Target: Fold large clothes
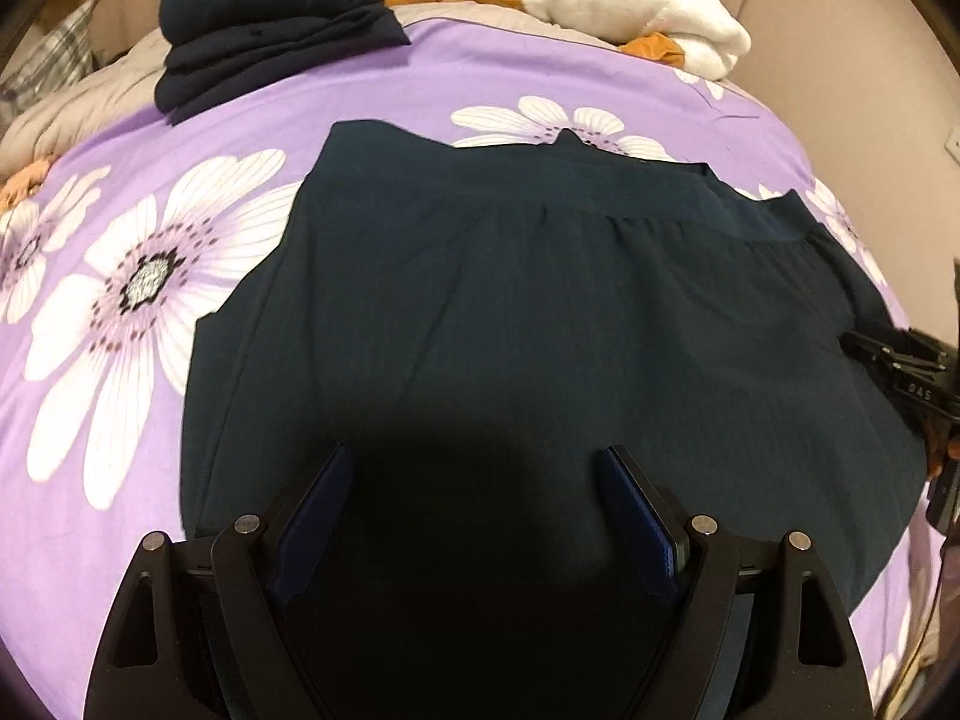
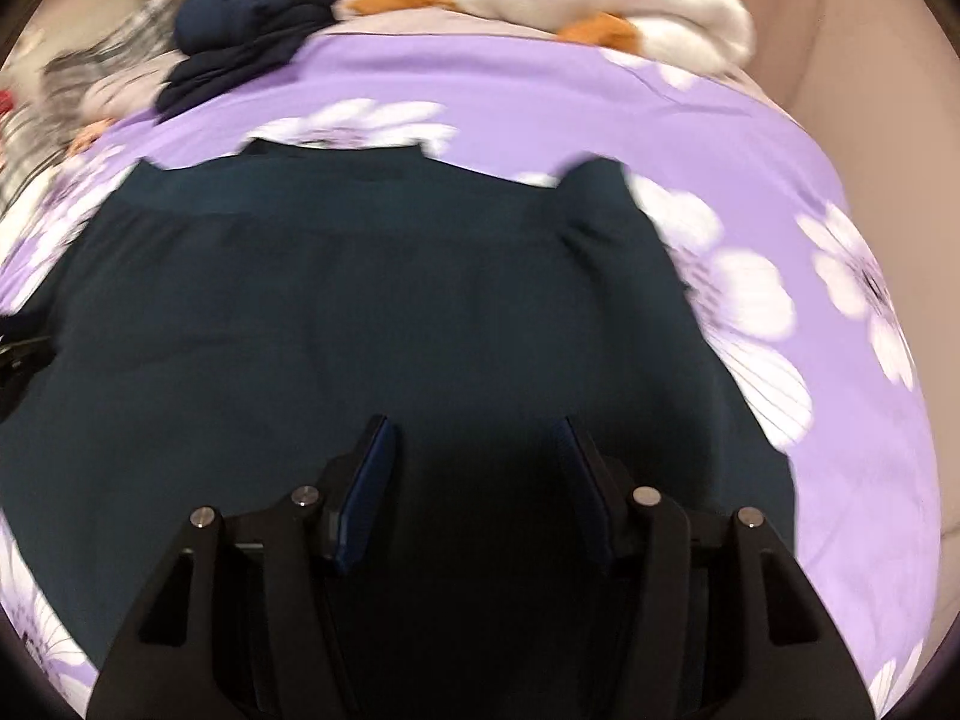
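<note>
Dark teal trousers point(image 1: 540, 300) lie flat, waistband far | left gripper point(image 1: 474, 468) wide apart, empty | right gripper point(image 2: 474, 438) apart, empty | both over near cloth, equally close

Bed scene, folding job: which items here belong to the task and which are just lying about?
In the job:
- dark teal garment spread flat
- left gripper, open
- right gripper, open

Lying about:
- folded navy stack
- white plush with orange parts
- purple floral bedspread
- plaid pillow
</note>
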